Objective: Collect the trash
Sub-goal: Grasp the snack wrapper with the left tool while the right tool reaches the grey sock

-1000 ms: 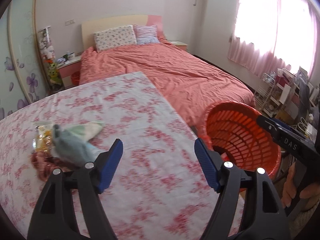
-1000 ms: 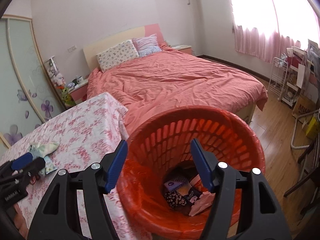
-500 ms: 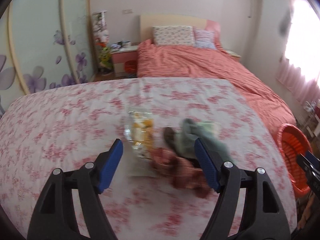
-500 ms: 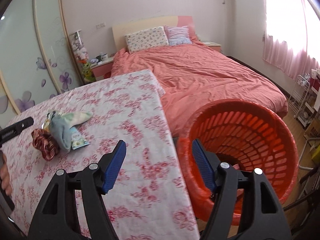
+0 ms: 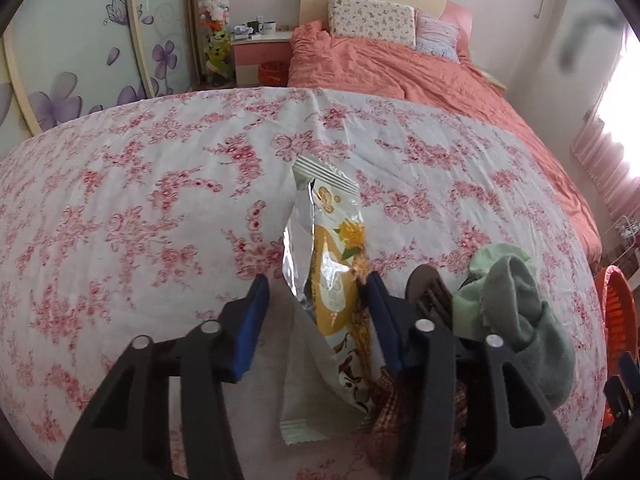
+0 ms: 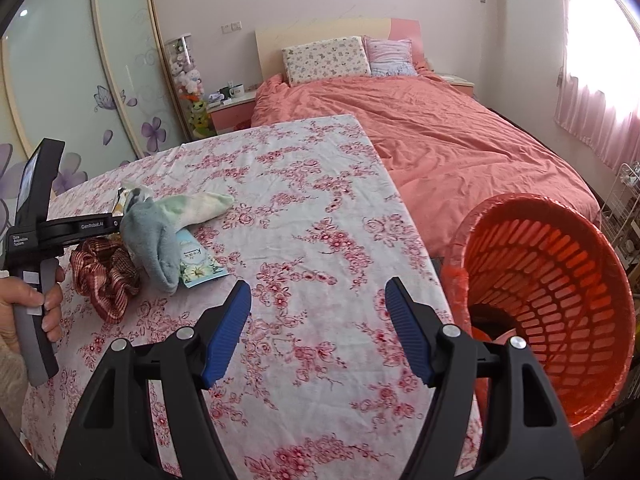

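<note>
Left wrist view: left gripper [image 5: 316, 290] jaws closing around the snack wrapper [image 5: 334, 276] on the tabletop [image 5: 120, 184], right pad touching it, left pad still clear. Scrunchie [image 6: 106, 276] and sock [image 6: 154, 236] just right. Right gripper [image 6: 318, 308] jaws open, empty. Orange basket [image 6: 560, 280] beside tabletop edge, tilted; contents too dark to tell.

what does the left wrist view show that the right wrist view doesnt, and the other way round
Only the left wrist view shows the left gripper from behind, jaws closing around the yellow snack wrapper standing between them.

Only the right wrist view shows the right gripper open over bare tablecloth, the orange basket's slotted inside, and the hand on the left tool's handle.

Both show the floral tablecloth, green sock, red-brown scrunchie and the bed.
</note>
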